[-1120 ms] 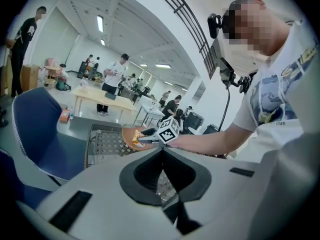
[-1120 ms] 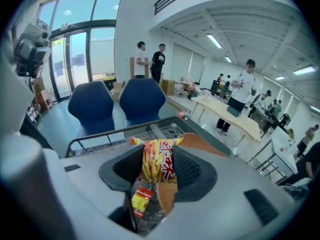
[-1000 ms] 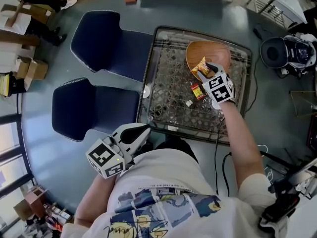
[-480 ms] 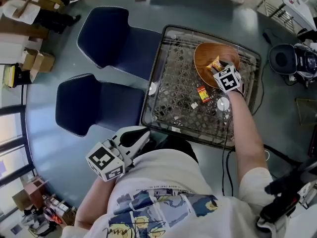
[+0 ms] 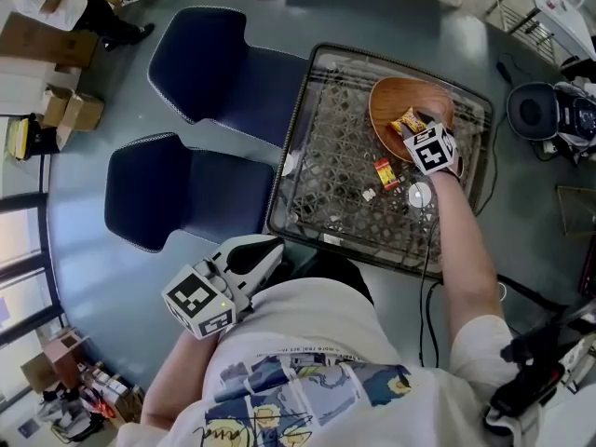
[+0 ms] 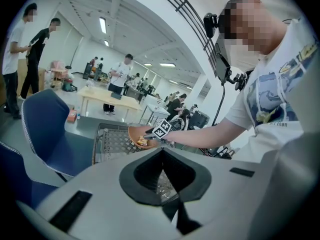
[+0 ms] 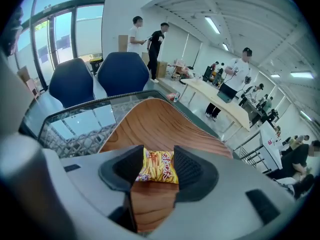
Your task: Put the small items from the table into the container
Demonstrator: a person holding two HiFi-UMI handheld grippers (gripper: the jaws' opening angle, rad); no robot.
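Your right gripper (image 7: 157, 165) clamps the snack packet (image 5: 408, 122) over the far-right wooden bowl (image 5: 389, 99). Your left gripper (image 6: 161, 159) has its jaws together, idle. Release low, inside the rim.

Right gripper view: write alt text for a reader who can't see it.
A yellow snack packet is gripped between the right gripper's fingers, over the inside of a wooden bowl. The bowl sits on a glass-topped lattice table, with two blue chairs and an open office behind.
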